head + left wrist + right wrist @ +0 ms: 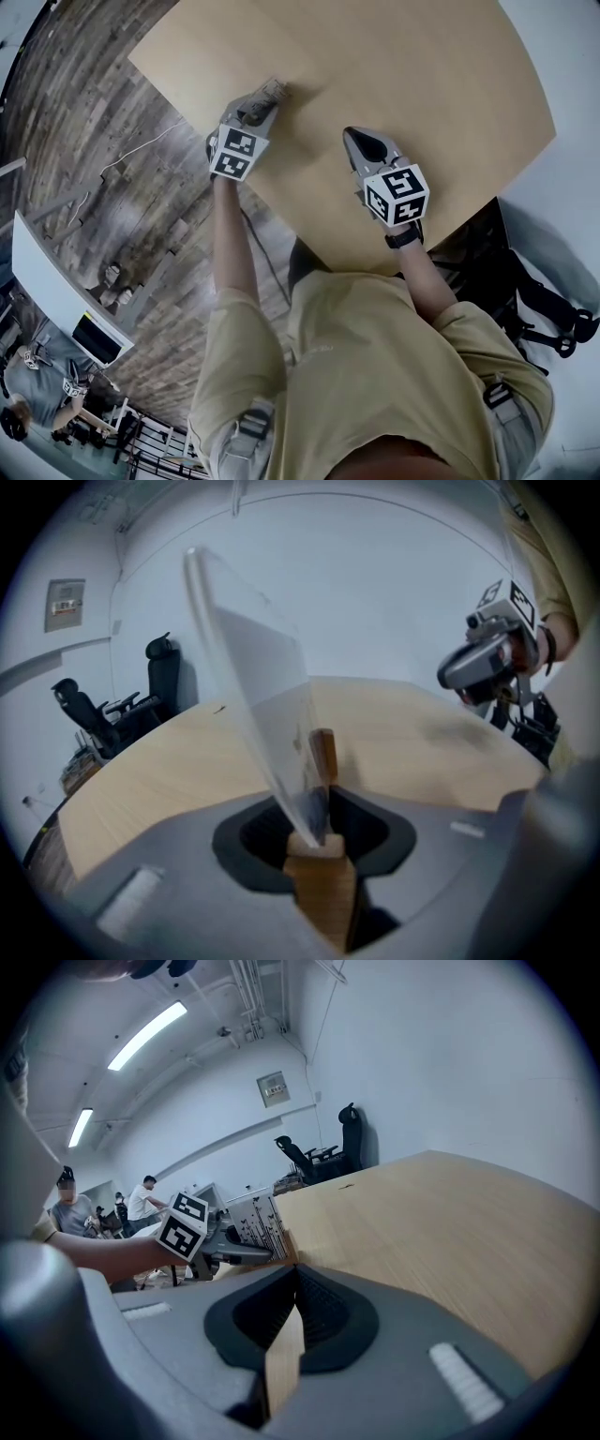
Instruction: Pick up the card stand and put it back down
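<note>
Tan shirt point(375, 337) and both forearms point(230, 234) filled the bottom of the head view, so I logged them as nearest the lens. Beyond them lay the table point(422, 66), light wood, over a dark plank floor point(112, 141).

On the left gripper point(319, 803) the jaws were clamped on the card stand point(323, 752), one pad on each side of its wooden base. A clear sheet point(248, 686) rose from the base and leaned to the left of the left gripper view, its top edge well above the jaws. In the head view the stand was at this gripper's tip, over the table near its left edge. I could not tell whether the base touched the tabletop or hung just above it.

On the right gripper point(295, 1267) the jaws were together, tips meeting, with nothing between them. It hovered over the wearer's side of the table, well apart from the stand. From its own view I saw the left gripper off to the left with its marker cube point(183, 1225), and just beside that a face of the stand carrying dark marks.

Background noted: black office chairs point(319, 1157) by the white wall past the table's far end, a small wall plate point(273, 1088), ceiling strip lights point(145, 1035), and people point(145, 1199) far off at the left.
</note>
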### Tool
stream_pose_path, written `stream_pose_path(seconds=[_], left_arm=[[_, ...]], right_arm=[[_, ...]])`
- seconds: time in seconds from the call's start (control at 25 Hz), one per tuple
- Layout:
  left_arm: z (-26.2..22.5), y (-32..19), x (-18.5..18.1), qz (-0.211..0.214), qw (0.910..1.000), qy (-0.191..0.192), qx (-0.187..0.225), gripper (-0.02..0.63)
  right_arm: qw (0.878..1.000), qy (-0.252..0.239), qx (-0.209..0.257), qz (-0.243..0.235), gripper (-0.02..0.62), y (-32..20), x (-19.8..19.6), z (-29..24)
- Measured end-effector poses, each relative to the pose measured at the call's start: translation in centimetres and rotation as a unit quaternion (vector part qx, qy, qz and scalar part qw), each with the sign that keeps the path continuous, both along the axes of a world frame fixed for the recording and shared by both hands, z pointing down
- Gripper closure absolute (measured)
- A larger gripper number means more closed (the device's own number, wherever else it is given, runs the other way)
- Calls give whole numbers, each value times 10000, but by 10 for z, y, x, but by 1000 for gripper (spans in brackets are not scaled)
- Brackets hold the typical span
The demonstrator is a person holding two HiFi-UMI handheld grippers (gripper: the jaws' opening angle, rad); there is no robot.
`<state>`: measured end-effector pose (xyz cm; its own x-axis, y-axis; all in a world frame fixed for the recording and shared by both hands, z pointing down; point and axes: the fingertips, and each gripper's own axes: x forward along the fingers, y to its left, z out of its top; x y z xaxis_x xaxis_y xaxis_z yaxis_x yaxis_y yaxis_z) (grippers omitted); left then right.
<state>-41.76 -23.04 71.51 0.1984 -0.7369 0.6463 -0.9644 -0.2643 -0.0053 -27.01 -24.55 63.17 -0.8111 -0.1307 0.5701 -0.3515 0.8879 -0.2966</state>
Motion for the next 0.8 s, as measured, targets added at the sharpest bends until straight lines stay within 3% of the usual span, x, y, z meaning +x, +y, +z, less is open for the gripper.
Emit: stream_pose_path(seconds=[0.08, 0.2, 0.36, 0.52, 0.6, 0.76, 0.8], left_arm=[[8, 3, 3, 39, 9999, -117, -112, 486], [3, 2, 0, -314, 9993, -104, 158, 475], [-13, 13, -6, -930, 9947, 239, 376, 284], [-36, 32, -1, -1454, 9870, 440, 533, 249], [-52, 43, 3, -1759, 9801, 723, 562, 181], [-97, 65, 20, -2046, 9703, 998, 819, 175], [-110, 71, 28, -2083, 9691, 963, 905, 206]], right_arm=[[9999, -1, 84, -75, 591, 2, 0, -4], [9998, -56, 126, -152, 591, 5, 1, -13], [9993, -153, 234, -237, 591, 8, 2, -29], [9985, -318, 354, -268, 591, 11, 9, -51], [9974, -420, 473, -337, 591, 16, 12, -65], [9939, -590, 796, -490, 591, 25, 25, -94], [9934, -639, 816, -488, 591, 28, 31, -100]])
